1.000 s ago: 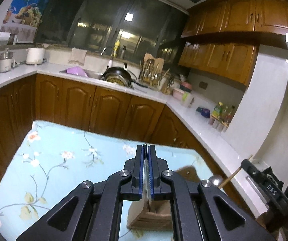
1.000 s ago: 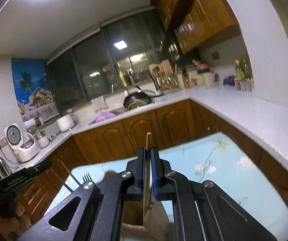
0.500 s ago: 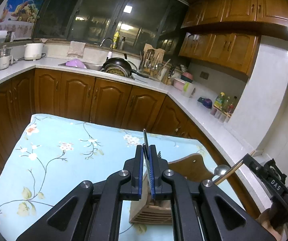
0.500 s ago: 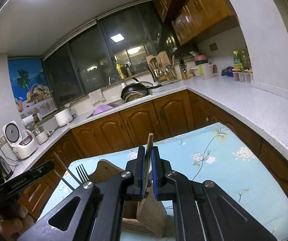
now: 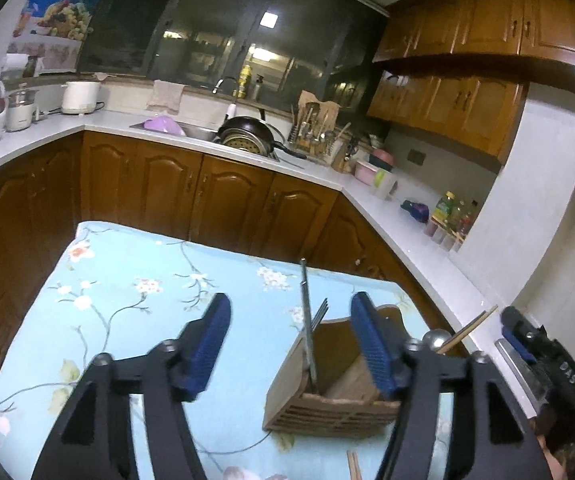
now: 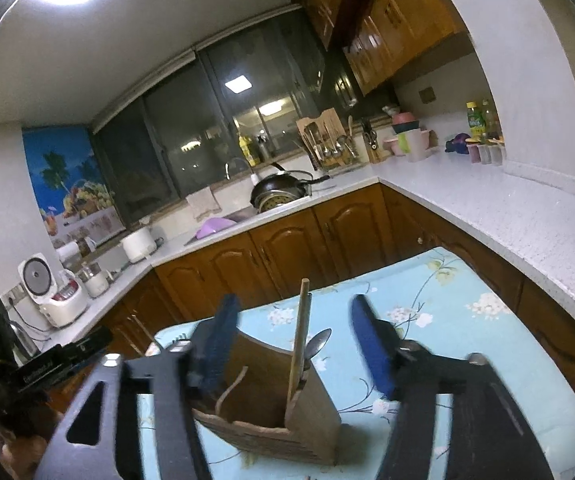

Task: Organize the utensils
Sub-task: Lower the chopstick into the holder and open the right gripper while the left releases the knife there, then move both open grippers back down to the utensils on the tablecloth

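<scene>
Both tools have gone from pinched shut to spread wide: the left tool (image 5: 291, 344) has let go of the fork (image 5: 307, 320) and the right tool (image 6: 291, 340) of the wooden-handled utensil (image 6: 300, 332). Each now stands upright in the wooden holder (image 5: 327, 400) on the floral-clothed counter (image 5: 127, 280), handles up, likely so they are easy to pull out. Only the right view shows a spoon (image 6: 319, 344) in the holder; only the left view shows chopstick tips (image 5: 353, 464) lying below it.

The right tool (image 6: 293, 338) has motion-blurred blue fingers (image 6: 215, 340); the wooden holder's (image 5: 327, 400) base hides the utensils' lower ends.
</scene>
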Demonstrator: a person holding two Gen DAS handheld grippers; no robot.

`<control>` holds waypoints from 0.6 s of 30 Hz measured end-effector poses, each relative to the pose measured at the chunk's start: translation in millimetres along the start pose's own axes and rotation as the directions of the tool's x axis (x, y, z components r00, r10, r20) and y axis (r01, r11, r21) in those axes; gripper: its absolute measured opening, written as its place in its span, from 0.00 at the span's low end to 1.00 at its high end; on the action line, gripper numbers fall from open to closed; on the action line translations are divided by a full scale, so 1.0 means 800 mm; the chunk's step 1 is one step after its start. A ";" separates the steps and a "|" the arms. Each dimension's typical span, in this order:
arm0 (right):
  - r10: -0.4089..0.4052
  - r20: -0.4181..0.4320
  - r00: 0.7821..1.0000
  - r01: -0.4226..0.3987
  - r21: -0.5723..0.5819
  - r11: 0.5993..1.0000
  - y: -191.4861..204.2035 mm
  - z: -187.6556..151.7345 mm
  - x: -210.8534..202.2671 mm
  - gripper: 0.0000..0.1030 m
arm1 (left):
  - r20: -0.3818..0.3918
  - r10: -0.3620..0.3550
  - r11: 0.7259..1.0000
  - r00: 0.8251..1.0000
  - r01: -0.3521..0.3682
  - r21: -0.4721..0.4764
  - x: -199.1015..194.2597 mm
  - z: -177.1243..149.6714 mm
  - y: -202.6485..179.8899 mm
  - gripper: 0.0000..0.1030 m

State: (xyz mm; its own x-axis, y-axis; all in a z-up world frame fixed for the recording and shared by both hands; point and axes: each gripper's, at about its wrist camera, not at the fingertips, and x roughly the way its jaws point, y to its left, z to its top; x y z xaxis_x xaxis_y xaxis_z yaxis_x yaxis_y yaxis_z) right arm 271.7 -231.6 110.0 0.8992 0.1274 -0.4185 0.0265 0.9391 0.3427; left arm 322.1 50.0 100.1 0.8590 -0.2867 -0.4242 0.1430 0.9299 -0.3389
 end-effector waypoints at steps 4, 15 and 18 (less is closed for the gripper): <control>0.011 0.022 1.000 -0.011 -0.006 1.000 -0.001 -0.011 -0.028 0.87 | -0.003 0.019 1.000 1.000 -0.019 -0.009 -0.031 -0.020 0.010 0.72; -0.005 -0.089 0.996 0.009 0.039 0.999 -0.019 -0.092 -0.089 0.89 | -0.099 0.077 0.995 0.992 -0.083 -0.052 -0.114 -0.090 0.036 0.72; -0.013 -0.112 0.994 0.019 0.051 0.999 -0.024 -0.105 -0.102 0.89 | -0.119 0.096 0.994 0.988 -0.102 -0.040 -0.136 -0.099 0.037 0.72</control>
State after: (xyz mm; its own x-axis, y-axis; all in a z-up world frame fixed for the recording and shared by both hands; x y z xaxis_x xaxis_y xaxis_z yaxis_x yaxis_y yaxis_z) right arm 161.1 -233.5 66.8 0.8441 0.1503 -0.5147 0.0656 0.9238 0.3772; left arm 194.1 90.4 69.4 0.8039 -0.2213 -0.5521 0.0354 0.9444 -0.3270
